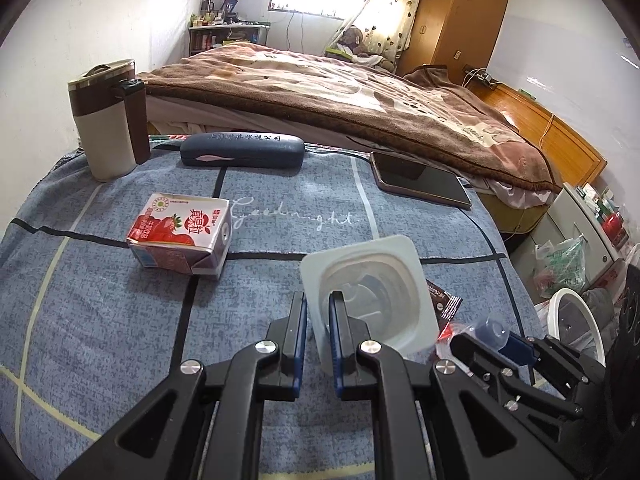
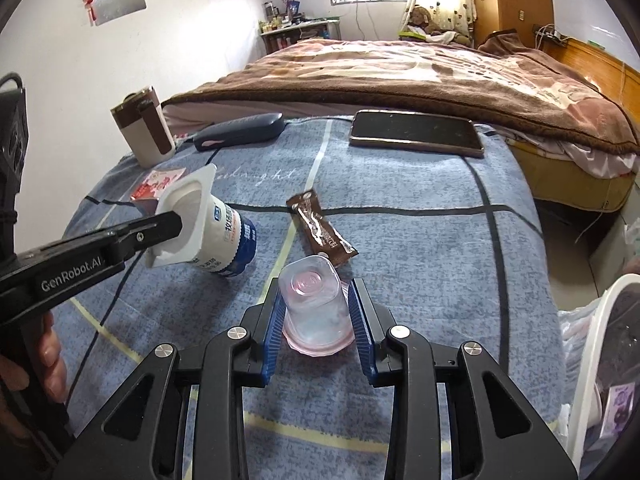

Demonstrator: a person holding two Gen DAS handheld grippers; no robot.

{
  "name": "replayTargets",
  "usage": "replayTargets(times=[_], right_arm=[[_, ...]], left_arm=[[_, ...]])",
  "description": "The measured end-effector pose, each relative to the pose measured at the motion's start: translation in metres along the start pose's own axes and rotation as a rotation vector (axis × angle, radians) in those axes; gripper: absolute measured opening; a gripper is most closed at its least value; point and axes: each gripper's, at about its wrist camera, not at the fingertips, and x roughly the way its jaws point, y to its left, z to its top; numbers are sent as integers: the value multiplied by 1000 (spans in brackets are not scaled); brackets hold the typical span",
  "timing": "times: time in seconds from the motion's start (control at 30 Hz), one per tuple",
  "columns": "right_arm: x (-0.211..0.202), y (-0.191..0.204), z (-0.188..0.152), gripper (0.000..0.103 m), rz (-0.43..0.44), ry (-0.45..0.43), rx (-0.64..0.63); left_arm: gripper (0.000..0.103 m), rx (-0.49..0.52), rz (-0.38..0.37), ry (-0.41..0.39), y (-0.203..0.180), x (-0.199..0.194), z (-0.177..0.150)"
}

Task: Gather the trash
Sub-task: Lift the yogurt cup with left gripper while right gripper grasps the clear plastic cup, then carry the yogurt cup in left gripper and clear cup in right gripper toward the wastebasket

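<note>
On the blue checked blanket (image 2: pixel 420 240) your left gripper (image 1: pixel 318 316) is clamped on the rim of the white yogurt cup (image 1: pixel 372 288), tipped on its side. Your right gripper (image 2: pixel 316 312) is pinching the clear upturned jelly cup (image 2: pixel 314 304) between its blue pads. Just beyond it lies a brown wrapper (image 2: pixel 320 228); the strawberry milk carton (image 1: pixel 182 236) lies farther left.

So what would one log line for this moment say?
left gripper: shut on yogurt cup rim | right gripper: shut on clear cup | left: juice carton, wrapper
</note>
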Motion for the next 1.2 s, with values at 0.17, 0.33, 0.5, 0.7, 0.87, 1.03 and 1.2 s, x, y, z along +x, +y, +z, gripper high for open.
replayTargets(times=[0.17,0.33,0.5,0.7,0.87,1.03,1.2], right_arm=[[-9,-3,-4,35,2,-15,12],[-13,-8,-10,35,9,-14,29],[-16,-16,-14,35,11,-12,46],[-18,-22,-18,35,41,2,57],[-23,-28,-27,35,82,23,81],[-31,-34,-31,35,66,14,95],[-45,-37,-31,35,46,-22,97]], left_arm=[[11,2,-14,7,-3,-4,-8],[11,4,-39,40,-8,6,-13],[11,-13,-22,54,-10,17,-15],[8,32,2,33,-17,13,-18],[6,46,1,6,-21,3,-19],[6,36,-10,-6,-20,-6,-23],[6,62,-10,-36,-30,-23,-26]])
